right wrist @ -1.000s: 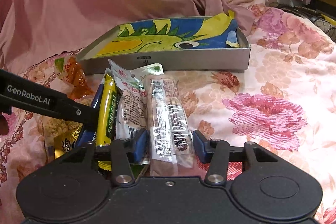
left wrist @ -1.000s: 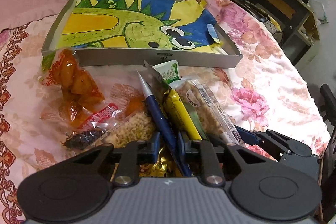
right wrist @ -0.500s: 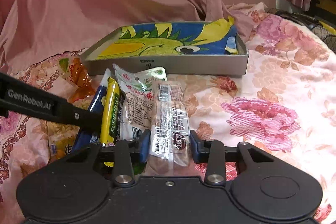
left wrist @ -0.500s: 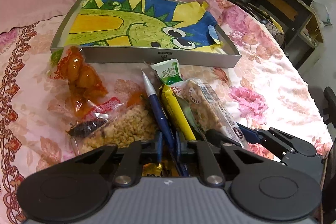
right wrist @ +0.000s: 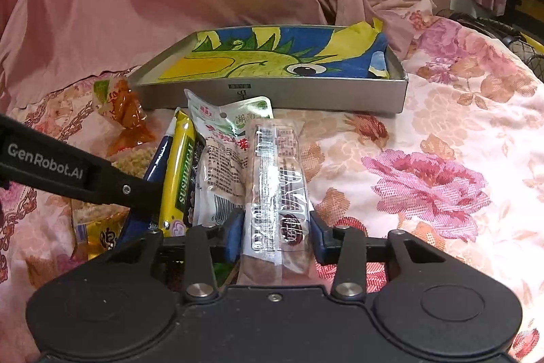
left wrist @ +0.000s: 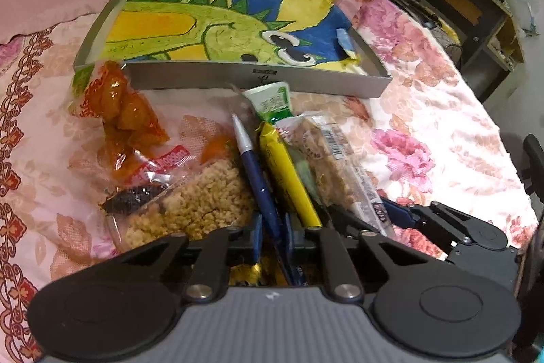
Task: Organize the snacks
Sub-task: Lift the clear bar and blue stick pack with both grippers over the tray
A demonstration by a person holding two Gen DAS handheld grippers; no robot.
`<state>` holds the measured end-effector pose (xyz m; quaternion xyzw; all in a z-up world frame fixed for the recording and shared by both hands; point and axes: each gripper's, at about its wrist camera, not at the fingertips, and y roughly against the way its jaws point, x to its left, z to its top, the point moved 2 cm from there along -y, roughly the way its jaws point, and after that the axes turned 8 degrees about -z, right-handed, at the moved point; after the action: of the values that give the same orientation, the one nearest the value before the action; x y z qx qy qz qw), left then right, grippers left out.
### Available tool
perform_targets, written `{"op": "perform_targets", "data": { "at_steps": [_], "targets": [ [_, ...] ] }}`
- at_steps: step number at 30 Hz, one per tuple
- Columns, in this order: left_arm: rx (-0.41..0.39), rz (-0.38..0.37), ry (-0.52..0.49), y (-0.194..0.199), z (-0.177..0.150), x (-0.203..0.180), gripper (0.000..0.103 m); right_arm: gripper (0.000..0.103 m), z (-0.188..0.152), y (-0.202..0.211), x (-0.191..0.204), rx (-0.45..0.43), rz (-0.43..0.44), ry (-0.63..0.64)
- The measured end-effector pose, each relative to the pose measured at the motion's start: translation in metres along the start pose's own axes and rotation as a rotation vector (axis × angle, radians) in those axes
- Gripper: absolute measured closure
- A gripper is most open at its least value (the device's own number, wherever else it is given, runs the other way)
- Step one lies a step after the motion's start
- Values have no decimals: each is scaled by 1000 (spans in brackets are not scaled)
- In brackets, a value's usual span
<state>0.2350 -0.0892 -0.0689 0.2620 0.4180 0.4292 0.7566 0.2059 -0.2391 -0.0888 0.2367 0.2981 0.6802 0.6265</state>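
Pinching a dark blue stick, the left gripper sits low among the snacks; the right gripper clamps a clear-wrapped bar before the metal tray.

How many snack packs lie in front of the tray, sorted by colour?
Orange bag: 1
Blue stick: 1
Yellow stick: 1
Green-white pouch: 1
Clear-wrapped bar: 1
Crumbly beige pack: 1
Total: at least 6; others may hide underneath.
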Motion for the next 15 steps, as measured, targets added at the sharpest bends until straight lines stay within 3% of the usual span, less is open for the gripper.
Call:
{"op": "perform_targets", "data": {
  "at_steps": [6, 15],
  "targets": [
    [-2, 13, -1, 0, -2, -5, 91, 64, 1, 5, 1, -13, -6, 5],
    [-25, 39, 5, 19, -6, -18, 94, 65, -2, 32, 11, -86, -87, 105]
  ]
}}
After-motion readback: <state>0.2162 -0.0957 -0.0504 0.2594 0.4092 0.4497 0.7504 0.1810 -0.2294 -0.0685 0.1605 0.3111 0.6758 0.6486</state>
